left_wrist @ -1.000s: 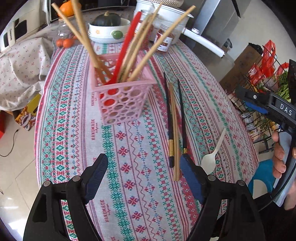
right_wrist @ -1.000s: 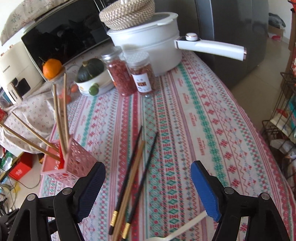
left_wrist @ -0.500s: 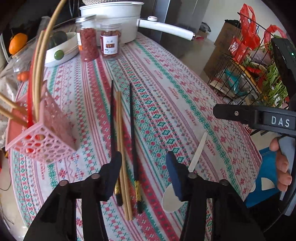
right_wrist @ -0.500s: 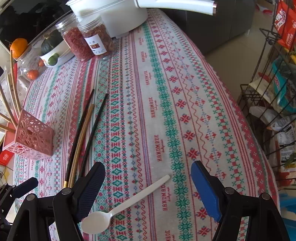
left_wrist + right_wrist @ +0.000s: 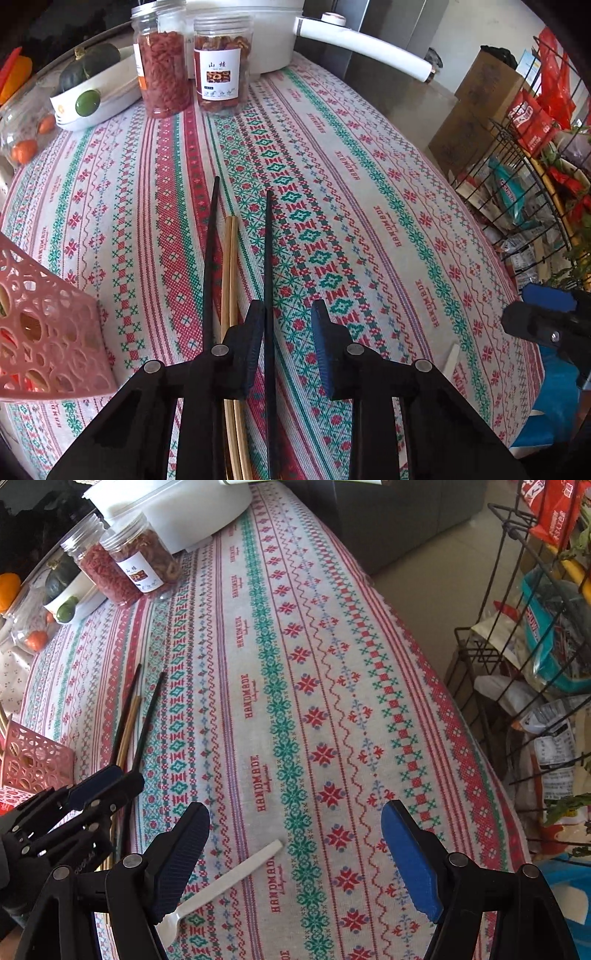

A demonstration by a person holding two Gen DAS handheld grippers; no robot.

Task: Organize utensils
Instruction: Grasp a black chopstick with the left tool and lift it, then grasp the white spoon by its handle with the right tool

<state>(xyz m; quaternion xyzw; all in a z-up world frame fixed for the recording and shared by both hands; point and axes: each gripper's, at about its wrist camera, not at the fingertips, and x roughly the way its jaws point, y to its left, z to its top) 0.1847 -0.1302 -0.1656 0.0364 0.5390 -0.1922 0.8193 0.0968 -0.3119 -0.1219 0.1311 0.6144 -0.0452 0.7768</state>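
Bright daylight fills both views, strongest on the floor (image 5: 417, 572) at upper right; the tablecloth (image 5: 332, 206) is evenly lit with soft shadows. Fisheye bending curves the edges, corners fall black, and focus stays mostly sharp

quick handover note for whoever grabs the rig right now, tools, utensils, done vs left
Left tool: open, jaws low over the cloth, straddling the right black chopstick, not closed on it.
Right tool: open, holding nothing, above the white spoon.
Loose on the tablecloth: the left black chopstick, the bamboo pair, the right black chopstick and the spoon.
Pink basket to the left shows some utensils inside.
Done: those in the basket.
Left: four chopsticks and the spoon go into the basket.
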